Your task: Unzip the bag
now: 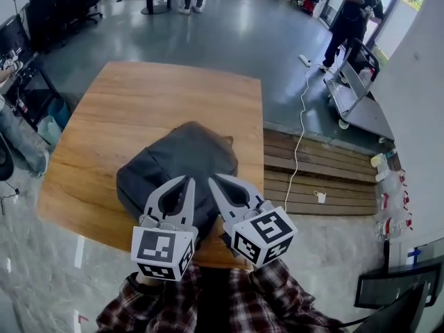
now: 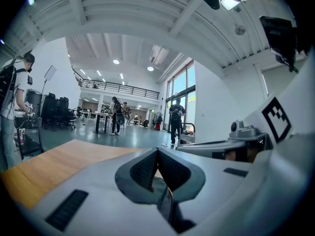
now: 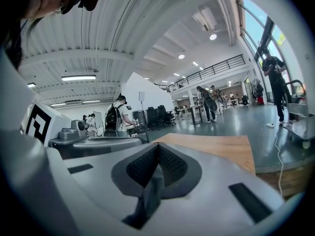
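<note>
A dark grey bag (image 1: pixel 182 159) lies on the near part of the wooden table (image 1: pixel 166 96), reaching its front edge. Both grippers hover side by side over the bag's near end, tips pointing away from me. The left gripper (image 1: pixel 189 180) is shut with its jaw tips together and nothing between them, as the left gripper view (image 2: pixel 157 150) confirms. Just to its right, the right gripper (image 1: pixel 212 180) is also shut and empty, its tips meeting in the right gripper view (image 3: pixel 157 145). Neither gripper view shows the bag; both look level across the table. No zipper can be made out.
A low wooden platform (image 1: pixel 319 168) adjoins the table's right side, with a white cable (image 1: pixel 300 137) running across it. A metal cart (image 1: pixel 350 92) and a person (image 1: pixel 350 19) stand far right. Office chairs (image 1: pixel 55 12) and another person (image 1: pixel 17 141) are on the left.
</note>
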Demonstrator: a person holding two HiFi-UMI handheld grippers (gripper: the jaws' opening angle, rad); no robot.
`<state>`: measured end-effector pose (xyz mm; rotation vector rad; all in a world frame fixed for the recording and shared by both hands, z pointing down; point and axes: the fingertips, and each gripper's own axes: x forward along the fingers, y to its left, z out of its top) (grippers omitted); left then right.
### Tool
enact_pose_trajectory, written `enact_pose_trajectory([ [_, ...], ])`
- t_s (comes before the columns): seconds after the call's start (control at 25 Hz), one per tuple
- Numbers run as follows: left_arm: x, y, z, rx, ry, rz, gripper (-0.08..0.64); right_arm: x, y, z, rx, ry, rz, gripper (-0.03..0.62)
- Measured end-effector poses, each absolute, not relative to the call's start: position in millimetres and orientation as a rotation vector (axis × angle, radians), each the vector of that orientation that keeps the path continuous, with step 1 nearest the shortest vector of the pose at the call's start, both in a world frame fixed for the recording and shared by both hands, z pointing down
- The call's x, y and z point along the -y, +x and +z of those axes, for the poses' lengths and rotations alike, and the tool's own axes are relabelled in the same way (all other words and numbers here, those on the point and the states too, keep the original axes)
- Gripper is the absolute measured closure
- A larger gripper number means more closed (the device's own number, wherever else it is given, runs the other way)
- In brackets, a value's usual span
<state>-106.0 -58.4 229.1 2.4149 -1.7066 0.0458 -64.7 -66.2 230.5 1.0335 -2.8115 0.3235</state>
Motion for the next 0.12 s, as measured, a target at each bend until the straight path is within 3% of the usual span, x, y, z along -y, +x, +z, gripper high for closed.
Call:
enact_pose_trajectory([
  [0.12, 59.4, -106.9, 225.8, 1.717, 2.410, 0.038, 0.552, 67.8, -66.6, 230.8, 2.811, 1.014, 0.332, 0.580],
])
